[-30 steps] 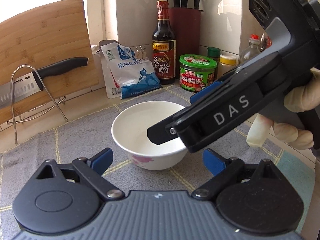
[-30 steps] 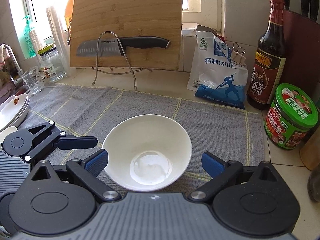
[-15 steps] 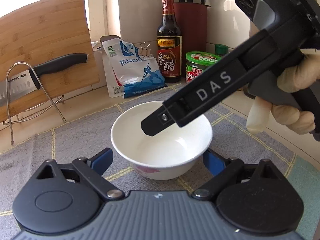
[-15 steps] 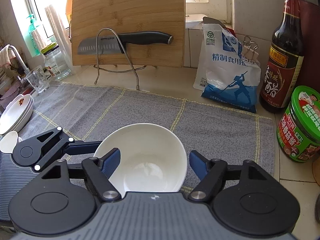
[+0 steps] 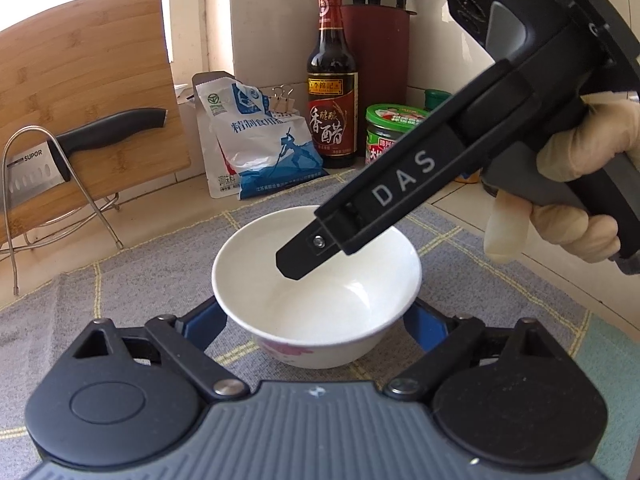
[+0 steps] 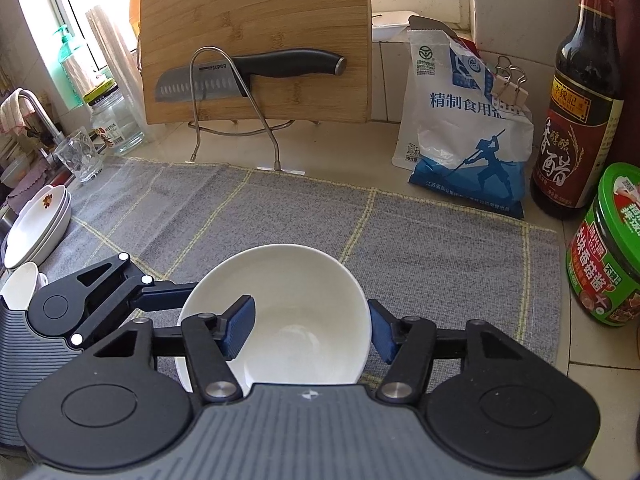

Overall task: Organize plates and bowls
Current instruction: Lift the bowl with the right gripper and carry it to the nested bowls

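Both jaws gape around the glossy round bowl (white ceramic), not gripping.

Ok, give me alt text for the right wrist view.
The right tool straddles the rim of a white bowl on a grey mat, one finger inside and one outside. Stacked plates sit far left.

1. The bowl sits on the mat, between the fingers of the left gripper.
2. The right gripper has one finger inside the bowl, one outside.
3. Behind the mat stand the cutting board, salt bag, vinegar bottle and jar.
4. The stacked plates lie at the mat's left.
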